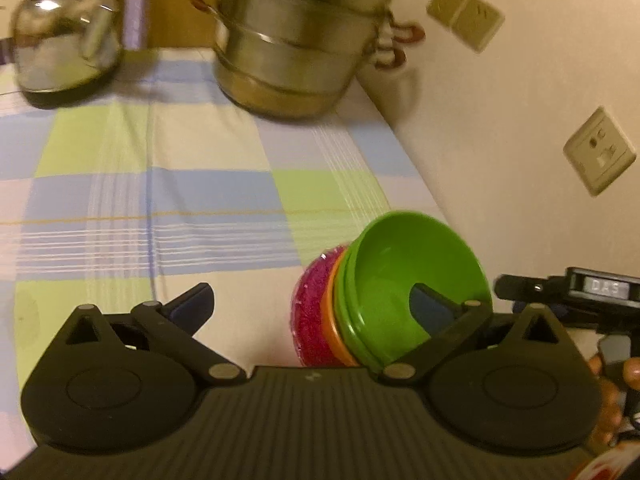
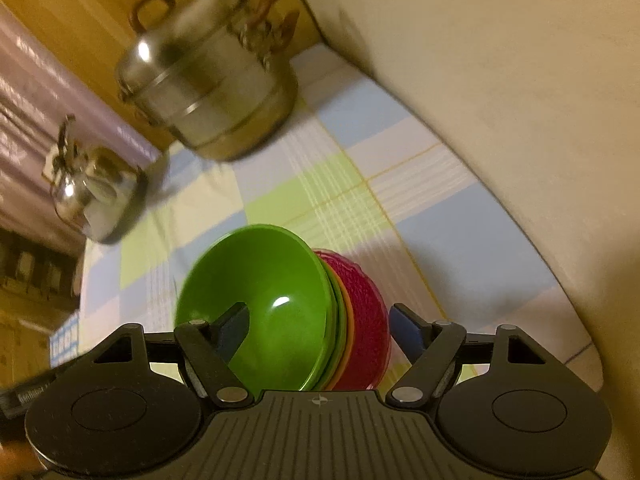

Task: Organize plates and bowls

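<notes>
Only the left wrist view shows wall sockets; nested green, orange and pink bowls sit stacked, both grippers' jaws open.

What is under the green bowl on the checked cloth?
The green bowl sits on top of a nested stack: another green rim, an orange bowl, then a pink textured bowl at the bottom. Only their edges and sides show; their insides are covered.

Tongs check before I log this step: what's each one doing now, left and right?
Left tongs: open, holding nothing.
Right tongs: open around the stacked bowls, not gripping.
</notes>
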Available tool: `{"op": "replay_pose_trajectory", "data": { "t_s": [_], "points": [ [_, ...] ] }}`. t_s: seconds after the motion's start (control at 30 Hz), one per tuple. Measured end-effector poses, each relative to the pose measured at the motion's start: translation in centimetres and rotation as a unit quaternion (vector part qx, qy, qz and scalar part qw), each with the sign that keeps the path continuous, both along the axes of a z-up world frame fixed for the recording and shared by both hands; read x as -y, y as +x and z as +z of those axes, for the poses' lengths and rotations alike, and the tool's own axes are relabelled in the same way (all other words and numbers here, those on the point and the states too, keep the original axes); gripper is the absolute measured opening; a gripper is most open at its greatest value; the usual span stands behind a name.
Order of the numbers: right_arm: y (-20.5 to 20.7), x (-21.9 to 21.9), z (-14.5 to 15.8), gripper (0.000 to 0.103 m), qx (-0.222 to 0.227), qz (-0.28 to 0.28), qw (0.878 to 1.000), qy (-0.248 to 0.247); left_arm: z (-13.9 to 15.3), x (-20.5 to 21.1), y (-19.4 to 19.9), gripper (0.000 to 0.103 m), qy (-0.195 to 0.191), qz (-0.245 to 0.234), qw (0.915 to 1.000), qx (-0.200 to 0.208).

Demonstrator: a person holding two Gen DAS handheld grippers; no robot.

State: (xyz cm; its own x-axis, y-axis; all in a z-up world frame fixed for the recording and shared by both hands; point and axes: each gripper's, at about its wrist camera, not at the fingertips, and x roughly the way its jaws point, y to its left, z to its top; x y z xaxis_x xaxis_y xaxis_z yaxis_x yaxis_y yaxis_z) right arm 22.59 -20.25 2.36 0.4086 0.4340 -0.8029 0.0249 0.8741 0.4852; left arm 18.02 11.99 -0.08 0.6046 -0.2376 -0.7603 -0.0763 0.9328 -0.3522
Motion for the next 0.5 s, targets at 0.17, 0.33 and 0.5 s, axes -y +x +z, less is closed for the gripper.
{"op": "replay_pose_trajectory", "data": {
  "t_s": [0.17,0.33,0.5],
  "points": [
    [-3.8,1.0,2.2,0.077,0.04,-0.043,0.998,0.014,1.4,0.2,-4.3,0.103,0.042,0.04,0.9965,0.06],
    [-8.7,0.9,4.0,0.077,0.097,-0.072,0.993,0.003,2.3,1.4,-8.8,0.103,0.064,0.044,0.9926,0.094],
    [-13.2,0.3,5.5,0.077,0.147,-0.077,0.986,-0.034,2.9,3.4,-12.9,0.103,0.096,0.043,0.9882,0.111]
  ]
}}
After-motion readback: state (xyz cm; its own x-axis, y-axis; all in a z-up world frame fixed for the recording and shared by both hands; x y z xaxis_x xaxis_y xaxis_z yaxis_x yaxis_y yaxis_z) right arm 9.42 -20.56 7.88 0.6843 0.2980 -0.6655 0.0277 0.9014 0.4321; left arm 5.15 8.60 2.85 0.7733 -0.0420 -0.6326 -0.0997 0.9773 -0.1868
